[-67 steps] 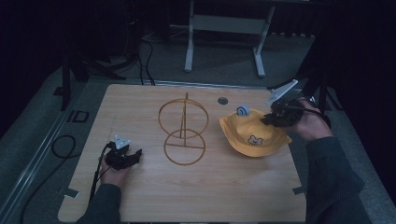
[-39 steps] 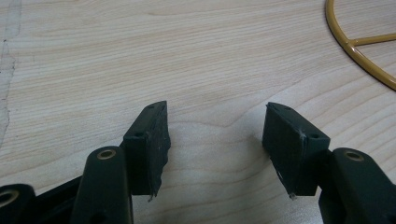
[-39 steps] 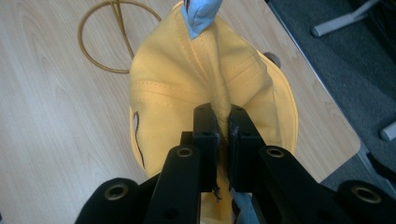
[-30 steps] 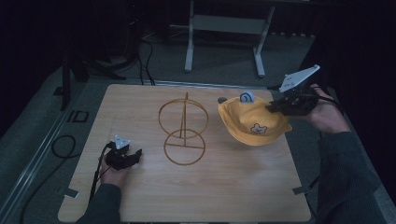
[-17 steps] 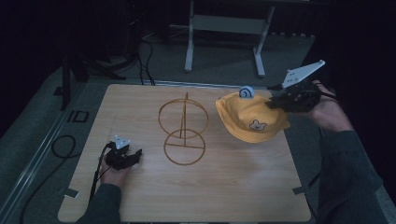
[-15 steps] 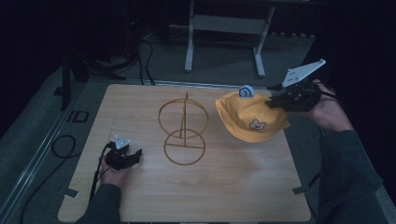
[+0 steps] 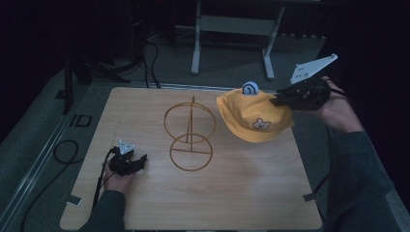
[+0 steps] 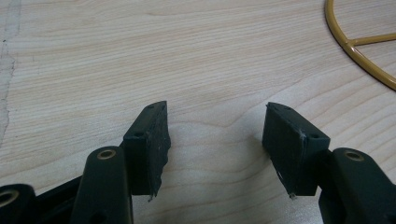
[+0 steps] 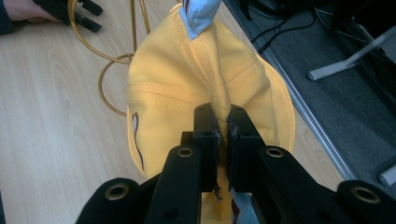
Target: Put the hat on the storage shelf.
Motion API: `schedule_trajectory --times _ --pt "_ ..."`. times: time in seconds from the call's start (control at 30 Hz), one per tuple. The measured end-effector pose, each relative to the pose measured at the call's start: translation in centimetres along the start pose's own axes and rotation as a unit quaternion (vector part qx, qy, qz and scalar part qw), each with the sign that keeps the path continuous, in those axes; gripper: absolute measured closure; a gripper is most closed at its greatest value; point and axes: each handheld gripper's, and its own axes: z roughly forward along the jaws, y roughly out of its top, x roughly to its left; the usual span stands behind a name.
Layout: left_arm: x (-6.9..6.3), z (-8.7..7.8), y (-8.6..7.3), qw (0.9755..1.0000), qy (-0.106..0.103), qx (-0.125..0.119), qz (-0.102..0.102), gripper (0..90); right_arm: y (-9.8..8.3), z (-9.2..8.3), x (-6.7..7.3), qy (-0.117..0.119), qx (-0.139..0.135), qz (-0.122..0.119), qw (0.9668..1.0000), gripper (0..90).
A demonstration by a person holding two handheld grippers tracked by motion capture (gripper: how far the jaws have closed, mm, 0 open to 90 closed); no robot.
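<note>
— Where is the hat right now?

— I have the yellow bucket hat point(image 7: 254, 116) lifted off the table point(image 7: 241, 193), hanging over its far right part, just right of the wire stand point(image 7: 189, 131). My right gripper point(image 7: 282, 100) is clamped on a fold of its fabric; in the right gripper view the jaws are pressed together with the yellow cloth point(image 9: 205, 84) pinched between them. The bear face on the hat points toward me in the high view, and a small pale blue ear with a spiral point(image 7: 249, 88) sticks up at its far edge.

— And the stand?

— It is a gold wire piece near the middle of the table: one ring flat on the wood, an upright rod and an upright ring above it. The hat is beside it; I cannot tell whether the brim touches it.

— Your other hand?

— My left gripper point(image 7: 129, 163) rests on the near left of the table, well apart from the hat. Its jaws stand apart with bare wood between them in the left gripper view point(image 8: 215, 140), and a curve of the stand's base ring point(image 8: 359, 49) shows at the upper right there.
</note>
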Motion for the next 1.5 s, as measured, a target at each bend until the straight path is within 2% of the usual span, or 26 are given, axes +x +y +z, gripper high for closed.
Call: schedule_trajectory --times 0.8,1.2,1.5 --pt "0.0 0.0 0.0 1.0 -0.001 0.0 0.0 41.3 3.7 0.5 1.2 0.015 -0.037 -0.026 0.9989 84.6" --pt "0.0 0.0 0.0 1.0 -0.001 0.0 0.0 41.2 6.3 2.0 2.2 0.029 -0.047 -0.04 0.9977 84.5" --pt "0.0 0.0 0.0 1.0 -0.001 0.0 0.0 41.3 8.3 2.5 3.0 0.038 -0.053 -0.051 0.9966 84.5"
